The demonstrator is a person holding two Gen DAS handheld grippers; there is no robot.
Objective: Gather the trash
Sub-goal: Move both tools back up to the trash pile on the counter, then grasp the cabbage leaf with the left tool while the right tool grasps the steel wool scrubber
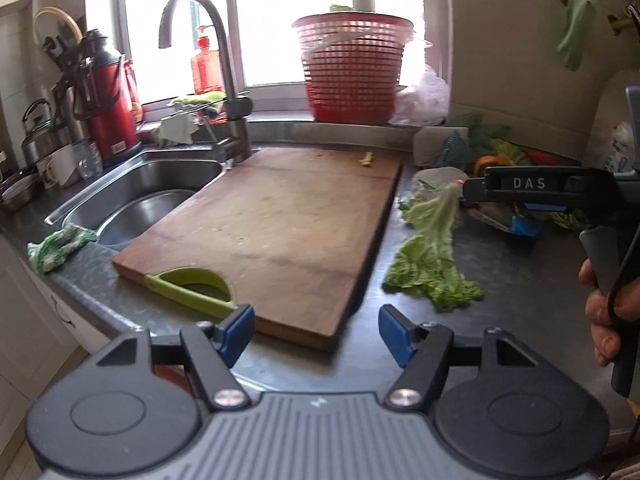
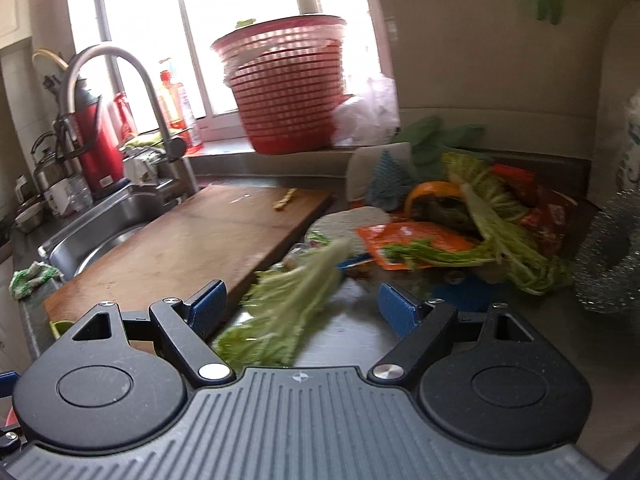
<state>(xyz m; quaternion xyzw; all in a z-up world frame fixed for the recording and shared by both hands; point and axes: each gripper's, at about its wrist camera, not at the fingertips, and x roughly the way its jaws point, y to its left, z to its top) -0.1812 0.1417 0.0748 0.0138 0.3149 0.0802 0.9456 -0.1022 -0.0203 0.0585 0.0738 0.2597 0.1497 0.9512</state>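
**Left gripper open over the cutting board's near corner**

Low in the frame the left gripper point(image 1: 316, 330) stands with its blue pads point(image 1: 236, 330) apart and nothing between them, just above the near corner of the wooden cutting board point(image 1: 276, 224). Right of the board a cabbage leaf point(image 1: 434, 256) lies on the grey counter point(image 1: 520, 276). At the right edge a hand point(image 1: 606, 312) holds the right gripper point(image 1: 470, 190), whose tip sits at the leaf's upper end; its jaws cannot be made out. A red basket point(image 1: 352, 68) stands on the windowsill at top centre, the sink point(image 1: 148, 196) at left.
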